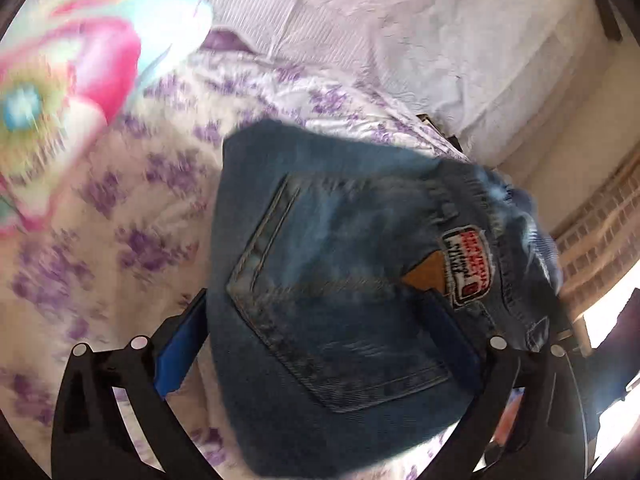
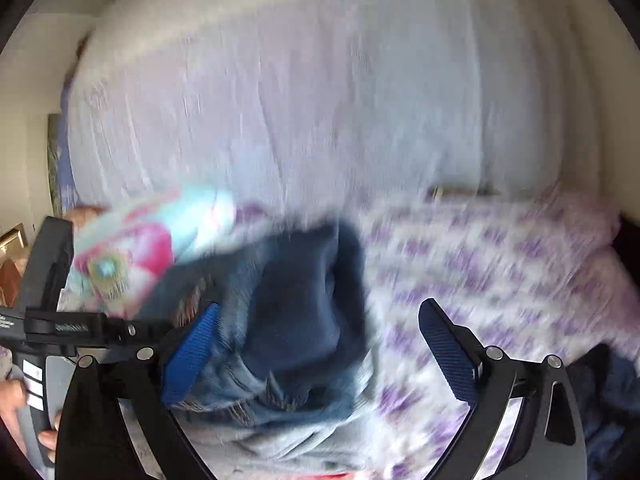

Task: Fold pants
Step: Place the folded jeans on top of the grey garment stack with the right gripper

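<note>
Blue denim pants (image 1: 340, 280) lie folded into a compact stack on a bed with a white, purple-flowered cover (image 1: 120, 220); a back pocket and a red-and-white waist label face up. My left gripper (image 1: 320, 336) is open, its blue pads (image 1: 180, 348) spread on both sides of the stack. In the blurred right wrist view the pants (image 2: 288, 320) lie between the fingers of my right gripper (image 2: 324, 344), which is open; its left pad (image 2: 192, 352) touches the denim, its right pad (image 2: 448, 352) stands apart.
A pink, white and turquoise pillow (image 1: 80, 80) lies left of the pants and also shows in the right wrist view (image 2: 132, 256). A pale sheet (image 1: 400, 40) covers the far bed. The left gripper's body and the holding hand (image 2: 36, 344) show at left. Dark fabric (image 2: 608, 400) lies right.
</note>
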A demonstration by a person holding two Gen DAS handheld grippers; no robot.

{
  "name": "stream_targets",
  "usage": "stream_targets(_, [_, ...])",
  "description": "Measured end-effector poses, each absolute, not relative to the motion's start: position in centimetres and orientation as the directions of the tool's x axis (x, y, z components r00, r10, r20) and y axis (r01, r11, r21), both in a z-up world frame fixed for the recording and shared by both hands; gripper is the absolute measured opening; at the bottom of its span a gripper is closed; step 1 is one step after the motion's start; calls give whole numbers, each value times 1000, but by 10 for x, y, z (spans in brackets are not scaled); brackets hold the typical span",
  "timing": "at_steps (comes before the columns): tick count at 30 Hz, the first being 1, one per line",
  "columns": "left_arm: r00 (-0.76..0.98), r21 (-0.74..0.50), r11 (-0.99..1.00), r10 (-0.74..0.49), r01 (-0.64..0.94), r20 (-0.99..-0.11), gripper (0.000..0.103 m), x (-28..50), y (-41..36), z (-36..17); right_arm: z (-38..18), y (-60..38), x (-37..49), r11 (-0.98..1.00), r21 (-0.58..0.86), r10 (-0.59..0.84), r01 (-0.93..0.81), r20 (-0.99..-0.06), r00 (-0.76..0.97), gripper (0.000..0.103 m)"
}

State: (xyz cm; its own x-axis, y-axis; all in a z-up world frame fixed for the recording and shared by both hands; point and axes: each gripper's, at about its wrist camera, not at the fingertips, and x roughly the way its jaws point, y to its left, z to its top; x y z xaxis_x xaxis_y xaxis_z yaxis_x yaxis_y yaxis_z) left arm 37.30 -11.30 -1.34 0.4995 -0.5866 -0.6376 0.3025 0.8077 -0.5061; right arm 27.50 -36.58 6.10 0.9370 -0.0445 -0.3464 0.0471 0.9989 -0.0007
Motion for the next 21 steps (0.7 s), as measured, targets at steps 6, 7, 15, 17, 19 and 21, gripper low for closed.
stream_targets(6, [632, -362, 879, -476, 311, -612, 98, 291, -80, 50, 97, -372, 171, 997, 70, -17, 45, -365, 931, 99])
stream_targets(7, [665, -307, 902, -432, 304, -610, 98, 266, -77, 56, 96, -367, 149, 997, 72, -5, 36, -392, 920, 99])
stream_targets(15, [807, 14, 966, -207, 257, -554, 98, 41, -55, 53, 44, -331, -40, 1000, 29, 21, -8, -471, 882, 99])
stream_targets(17, [820, -4, 970, -207, 243, -533, 98, 15, -47, 48, 33, -326, -67, 1000, 20, -7, 18, -444, 896, 99])
stream_targets(19, [830, -18, 974, -203, 226, -519, 98, -5, -43, 39, 27, -320, -86, 999, 11, -29, 37, -430, 902, 99])
stream_targets(21, [821, -6, 975, -189, 221, -539, 98, -17, -43, 31, 22, -317, -97, 999, 15, -21, 31, -447, 894, 99])
